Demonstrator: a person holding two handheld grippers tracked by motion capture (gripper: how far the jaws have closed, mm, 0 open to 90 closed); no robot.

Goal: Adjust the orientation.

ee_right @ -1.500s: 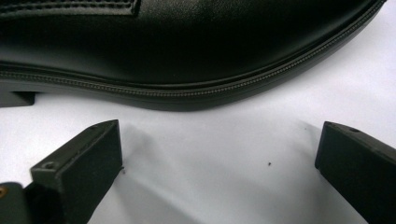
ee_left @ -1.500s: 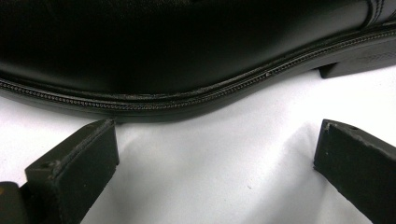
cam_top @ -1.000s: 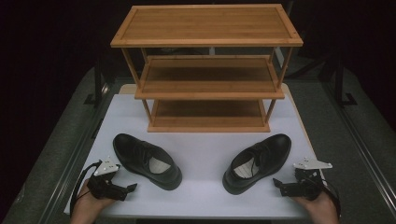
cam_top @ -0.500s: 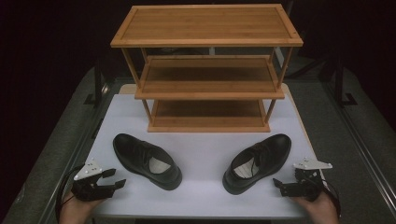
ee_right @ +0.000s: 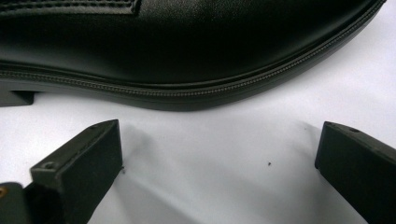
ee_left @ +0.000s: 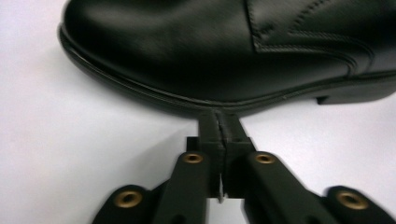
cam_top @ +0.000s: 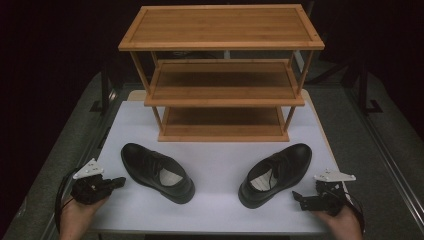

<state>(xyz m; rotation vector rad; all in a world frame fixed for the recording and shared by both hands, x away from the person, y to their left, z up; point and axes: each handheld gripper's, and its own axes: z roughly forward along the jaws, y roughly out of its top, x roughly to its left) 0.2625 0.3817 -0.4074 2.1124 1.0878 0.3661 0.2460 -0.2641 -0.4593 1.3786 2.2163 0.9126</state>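
Bamboo slats make up the three-tier rack [cam_top: 221,75] that stands at the upper middle of the high view, on the far half of a white table top [cam_top: 215,160]; it sits where it did a second ago. Dark grey flooring and black room fall away on both sides. Below the rack two black leather shoes lie well apart and unmoved: the left shoe [cam_top: 157,171] at lower left of centre, the right shoe [cam_top: 276,174] at lower right, both with pale insoles showing. The left gripper [cam_top: 118,181] differs from a second ago: it has drawn back toward the lower left corner, off the shoe's side, and now rests in the left hand [cam_top: 75,216] near the table edge. In its own view its jaws are pressed together just short of the shoe's sole. The right gripper [cam_top: 296,196] stays put at lower right, jaws spread wide, nothing between them, the shoe's welt just ahead.
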